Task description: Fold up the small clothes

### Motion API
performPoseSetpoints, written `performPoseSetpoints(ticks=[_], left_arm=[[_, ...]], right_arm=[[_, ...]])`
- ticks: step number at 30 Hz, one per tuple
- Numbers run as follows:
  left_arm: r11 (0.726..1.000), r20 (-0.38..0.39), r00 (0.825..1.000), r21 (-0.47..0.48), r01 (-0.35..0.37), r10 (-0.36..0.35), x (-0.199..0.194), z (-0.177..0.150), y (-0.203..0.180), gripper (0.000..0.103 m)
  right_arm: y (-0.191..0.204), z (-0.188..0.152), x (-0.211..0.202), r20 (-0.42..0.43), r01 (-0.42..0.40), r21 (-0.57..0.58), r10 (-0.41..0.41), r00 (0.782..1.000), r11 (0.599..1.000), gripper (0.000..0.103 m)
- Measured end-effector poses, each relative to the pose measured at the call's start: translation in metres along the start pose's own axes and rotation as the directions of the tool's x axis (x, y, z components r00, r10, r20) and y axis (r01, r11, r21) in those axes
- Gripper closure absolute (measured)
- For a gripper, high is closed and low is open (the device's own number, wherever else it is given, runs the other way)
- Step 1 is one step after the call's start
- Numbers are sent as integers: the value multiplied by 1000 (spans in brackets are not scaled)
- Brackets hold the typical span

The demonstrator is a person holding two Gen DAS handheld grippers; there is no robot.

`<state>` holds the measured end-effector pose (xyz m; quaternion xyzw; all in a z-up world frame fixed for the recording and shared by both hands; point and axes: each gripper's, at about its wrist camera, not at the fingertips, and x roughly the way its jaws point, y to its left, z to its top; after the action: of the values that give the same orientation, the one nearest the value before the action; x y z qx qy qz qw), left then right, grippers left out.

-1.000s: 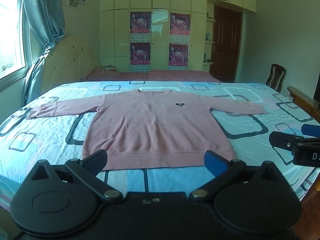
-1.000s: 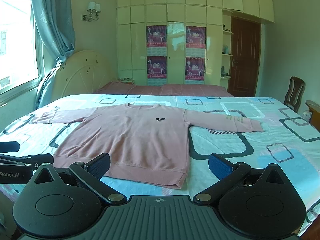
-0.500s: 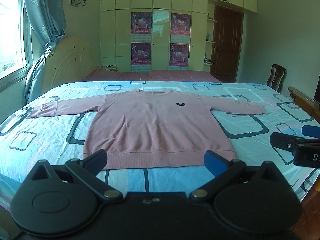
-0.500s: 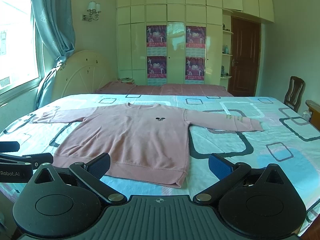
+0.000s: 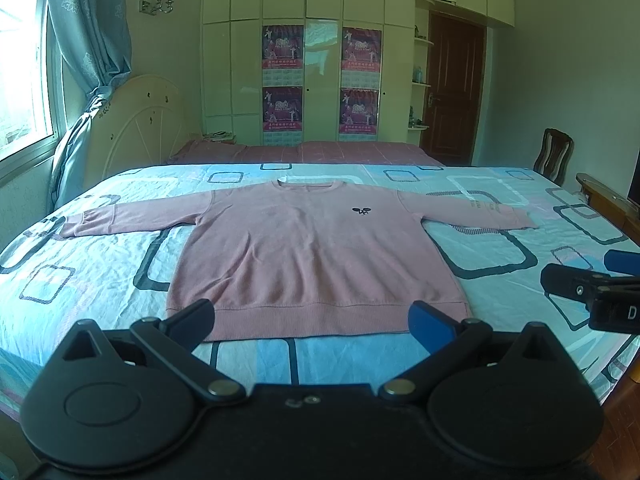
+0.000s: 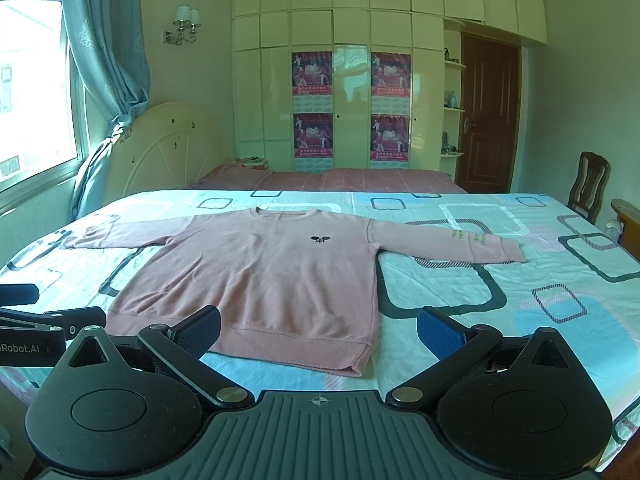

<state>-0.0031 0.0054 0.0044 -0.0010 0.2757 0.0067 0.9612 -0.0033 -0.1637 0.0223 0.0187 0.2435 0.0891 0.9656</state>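
A pink long-sleeved sweatshirt (image 5: 312, 252) (image 6: 264, 272) lies flat on the bed, front up, both sleeves spread out sideways and a small dark logo on the chest. My left gripper (image 5: 312, 322) hovers open just in front of the hem, nothing between its fingers. My right gripper (image 6: 318, 330) is open too, near the hem's right corner, holding nothing. In the left wrist view the right gripper (image 5: 592, 280) shows at the right edge. The left gripper (image 6: 44, 312) shows at the left edge of the right wrist view.
The bed (image 5: 80, 272) has a light blue sheet with square patterns. A second bed with a pink cover (image 5: 312, 152) lies behind it. Beyond stand a cream wardrobe (image 5: 320, 60), a brown door (image 5: 454, 88), a wooden chair (image 5: 554, 156), and a window with a blue curtain (image 5: 88, 40).
Both views have shifted very slightly; the sweatshirt lies as before and both grippers stay open.
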Motion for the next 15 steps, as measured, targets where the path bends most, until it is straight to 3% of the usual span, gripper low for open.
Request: performPoseSetpoints(ticks=[15], left_arm=[[1000,4,1000,2,-2,2,-1,0,-1,1]], right_arm=[[0,0,0,0,-1,1,1,1000,1000,0]])
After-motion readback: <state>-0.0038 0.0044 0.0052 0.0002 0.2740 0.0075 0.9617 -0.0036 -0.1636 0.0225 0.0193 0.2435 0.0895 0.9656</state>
